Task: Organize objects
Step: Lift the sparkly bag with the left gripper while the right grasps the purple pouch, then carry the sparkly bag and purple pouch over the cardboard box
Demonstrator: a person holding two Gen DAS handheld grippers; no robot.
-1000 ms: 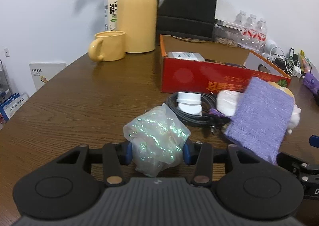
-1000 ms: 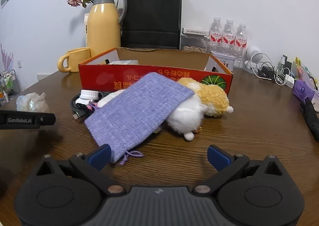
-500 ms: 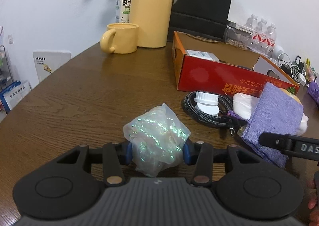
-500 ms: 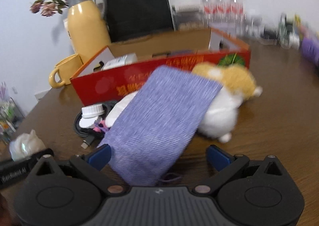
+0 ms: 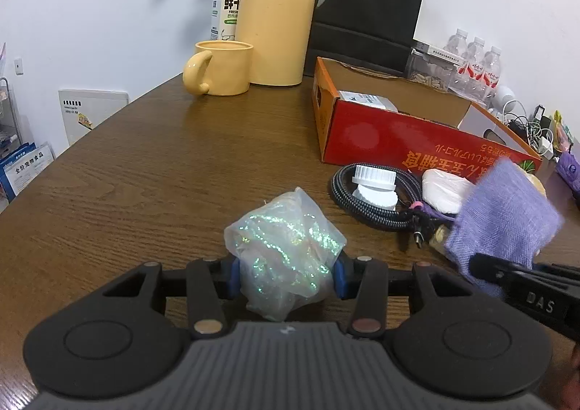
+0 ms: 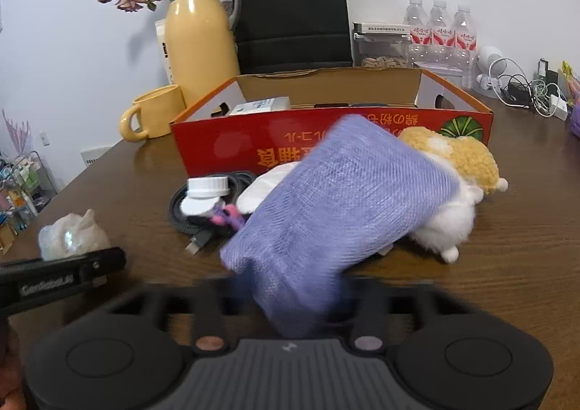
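The left gripper [image 5: 286,277] is clamped on a crumpled clear plastic bag of iridescent glitter [image 5: 284,252] between its blue pads. The right gripper [image 6: 290,296] has just been closing, and its blurred jaws now pinch the near end of a lilac woven cloth pouch [image 6: 340,207]. Just beyond the pouch lie a white-and-tan plush toy [image 6: 453,192] and a coiled black braided cable [image 6: 203,205]. Farther ahead stands an open red cardboard box [image 6: 232,142] on the brown wooden table [image 5: 145,171].

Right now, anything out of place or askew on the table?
Yes. The purple pouch lies askew, draped over the plush toy and a white item. The cable lies loose in front of the red box.
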